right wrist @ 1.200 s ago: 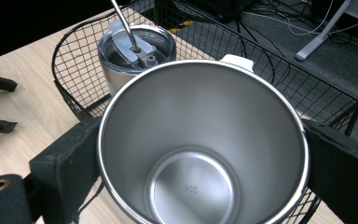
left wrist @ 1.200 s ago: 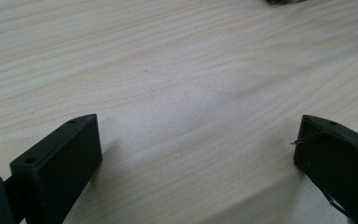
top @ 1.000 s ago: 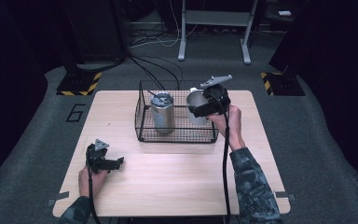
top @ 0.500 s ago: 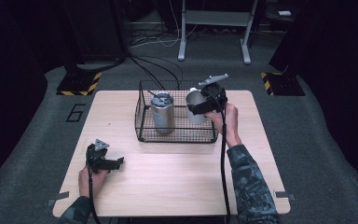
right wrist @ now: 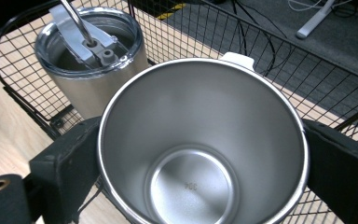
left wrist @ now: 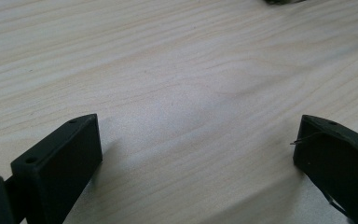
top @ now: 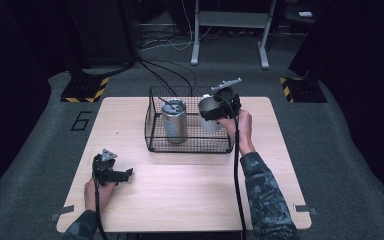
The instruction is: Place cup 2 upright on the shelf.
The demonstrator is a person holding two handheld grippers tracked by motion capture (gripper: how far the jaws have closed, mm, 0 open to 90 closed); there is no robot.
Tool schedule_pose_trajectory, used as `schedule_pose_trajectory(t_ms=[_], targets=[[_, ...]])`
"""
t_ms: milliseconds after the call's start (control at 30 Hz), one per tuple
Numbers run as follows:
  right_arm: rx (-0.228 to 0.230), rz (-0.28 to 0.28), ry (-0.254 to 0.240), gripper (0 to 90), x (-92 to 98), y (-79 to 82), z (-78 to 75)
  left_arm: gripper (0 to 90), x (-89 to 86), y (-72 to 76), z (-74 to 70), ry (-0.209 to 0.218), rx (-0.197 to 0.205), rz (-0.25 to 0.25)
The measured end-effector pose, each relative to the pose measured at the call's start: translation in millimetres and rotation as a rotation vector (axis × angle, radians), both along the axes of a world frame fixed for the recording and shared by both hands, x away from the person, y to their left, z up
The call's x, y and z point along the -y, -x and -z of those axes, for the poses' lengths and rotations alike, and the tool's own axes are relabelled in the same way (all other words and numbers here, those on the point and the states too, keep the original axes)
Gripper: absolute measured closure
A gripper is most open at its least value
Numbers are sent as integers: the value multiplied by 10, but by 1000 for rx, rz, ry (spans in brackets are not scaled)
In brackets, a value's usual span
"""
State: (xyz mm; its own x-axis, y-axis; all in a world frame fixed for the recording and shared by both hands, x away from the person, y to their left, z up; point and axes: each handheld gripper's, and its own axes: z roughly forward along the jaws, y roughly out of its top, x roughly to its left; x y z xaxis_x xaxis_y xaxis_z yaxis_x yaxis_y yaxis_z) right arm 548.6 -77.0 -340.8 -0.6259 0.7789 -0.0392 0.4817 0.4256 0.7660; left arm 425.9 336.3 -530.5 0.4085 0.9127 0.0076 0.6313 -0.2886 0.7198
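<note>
Inside wire basket (top: 190, 145): two steel tumblers, lidded one (top: 174, 120), open one (right wrist: 200, 144) gripper-held (right wrist: 200, 140).

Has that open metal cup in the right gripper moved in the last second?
Yes, slightly: the cup, clamped in the right gripper, drifted toward the basket's far rim, staying above its right end.

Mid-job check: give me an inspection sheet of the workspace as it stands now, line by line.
Surface: wooden table, bare at the front.
Job's things: wire basket; lidded tumbler upright inside; open steel cup empty, held over the basket.
Clutter: nothing seen.
Grippers: right tongs shut on the cup; left tongs open, resting on the table.
Cables: one trails from each gripper; more on the floor behind.
Surroundings: dark carpet, metal stand legs, hazard-striped bases.
</note>
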Motion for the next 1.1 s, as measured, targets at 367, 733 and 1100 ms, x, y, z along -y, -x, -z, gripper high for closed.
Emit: schedule_pose_trajectory(t_ms=[367, 733, 1100], targets=[[-40, 15, -5, 58, -71, -101, 103, 8, 0, -1, 1, 1, 1, 0], [-77, 25, 4, 58, -141, -191, 226, 8, 0, -1, 0, 0, 0, 3], [-110, 27, -1, 58, -160, -245, 382, 10, 1, 0, 0, 0, 0, 3]])
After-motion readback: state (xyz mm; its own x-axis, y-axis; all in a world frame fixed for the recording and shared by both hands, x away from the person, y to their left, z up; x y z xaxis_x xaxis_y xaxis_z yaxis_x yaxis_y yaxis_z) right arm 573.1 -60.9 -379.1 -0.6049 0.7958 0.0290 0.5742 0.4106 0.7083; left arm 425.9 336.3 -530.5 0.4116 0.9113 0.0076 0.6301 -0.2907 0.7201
